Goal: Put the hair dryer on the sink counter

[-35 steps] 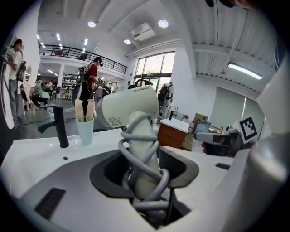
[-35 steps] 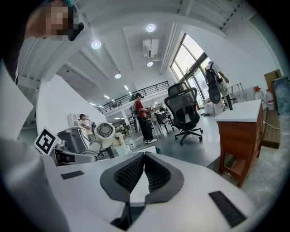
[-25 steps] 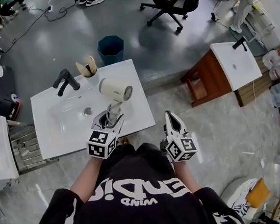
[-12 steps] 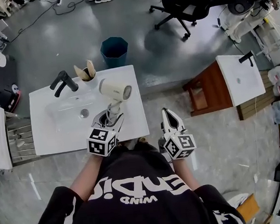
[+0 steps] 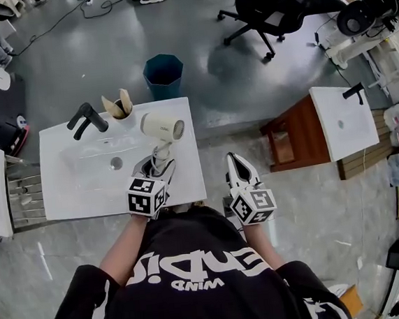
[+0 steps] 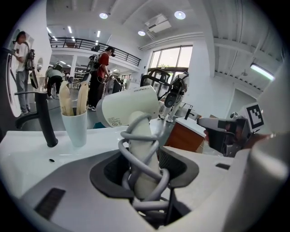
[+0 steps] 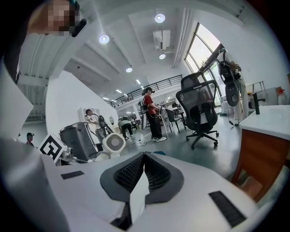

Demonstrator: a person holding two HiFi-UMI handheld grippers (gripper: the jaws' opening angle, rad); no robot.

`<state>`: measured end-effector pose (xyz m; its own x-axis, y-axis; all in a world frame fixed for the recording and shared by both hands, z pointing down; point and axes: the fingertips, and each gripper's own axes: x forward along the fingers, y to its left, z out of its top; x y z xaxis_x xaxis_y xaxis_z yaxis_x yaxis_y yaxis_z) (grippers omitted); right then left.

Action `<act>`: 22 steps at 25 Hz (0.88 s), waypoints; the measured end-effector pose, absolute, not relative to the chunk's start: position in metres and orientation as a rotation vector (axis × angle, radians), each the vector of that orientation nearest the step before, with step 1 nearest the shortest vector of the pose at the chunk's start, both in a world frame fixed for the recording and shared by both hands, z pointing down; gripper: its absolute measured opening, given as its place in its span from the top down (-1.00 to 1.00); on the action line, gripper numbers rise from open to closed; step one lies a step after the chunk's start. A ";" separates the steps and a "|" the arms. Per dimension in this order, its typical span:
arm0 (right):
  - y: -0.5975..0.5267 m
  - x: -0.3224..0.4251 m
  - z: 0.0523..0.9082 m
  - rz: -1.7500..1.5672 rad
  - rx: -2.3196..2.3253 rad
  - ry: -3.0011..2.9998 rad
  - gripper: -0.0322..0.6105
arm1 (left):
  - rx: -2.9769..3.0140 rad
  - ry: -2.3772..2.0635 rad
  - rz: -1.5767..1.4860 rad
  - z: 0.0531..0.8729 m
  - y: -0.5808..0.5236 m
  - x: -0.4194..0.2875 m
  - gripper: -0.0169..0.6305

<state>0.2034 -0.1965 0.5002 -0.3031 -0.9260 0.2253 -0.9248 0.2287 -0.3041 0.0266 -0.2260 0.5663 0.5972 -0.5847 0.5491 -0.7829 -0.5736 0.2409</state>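
Left claw [image 5: 157, 168]: closed on the handle of the hair dryer [image 5: 160, 127], its pads pressing through the grey cord [image 6: 136, 167] wound round that handle. Gripping there likely keeps the cord bundled and leaves the barrel free.
Hair dryer: handle down, barrel on top, over the right half of the surface [image 5: 70, 196], between the basin [image 5: 105, 161] and the right edge. It looks lifted clear, though no view settles contact.
Right claw [image 5: 235, 160]: jaws pressed together with nothing between them, hanging beyond the surface's right edge, over the floor and out of the way.
Neighbours: a black faucet [image 5: 83, 119] toward the far left corner, and a cup [image 5: 119, 110] of wooden pieces at the far edge, just beside the barrel.
Step, as I judge it: setting down is not yet done.
Risk: nudging the cup, or the barrel rolling off the right edge.
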 end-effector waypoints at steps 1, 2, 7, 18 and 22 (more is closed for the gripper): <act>-0.198 0.205 0.501 -0.609 -1.851 2.463 0.83 | 2.355 -1.090 0.581 0.570 -0.228 0.028 0.32; -0.199 0.206 0.501 -0.611 -1.849 2.465 0.83 | 2.347 -1.091 0.587 0.573 -0.231 0.030 0.32; -0.206 0.211 0.502 -0.621 -1.838 2.481 0.83 | 2.304 -1.094 0.613 0.592 -0.244 0.039 0.32; -0.225 0.220 0.514 -0.659 -1.824 2.491 0.83 | 2.186 -1.110 0.668 0.630 -0.269 0.051 0.32; -0.230 0.221 0.519 -0.681 -1.815 2.497 0.83 | 2.150 -1.114 0.705 0.643 -0.275 0.055 0.32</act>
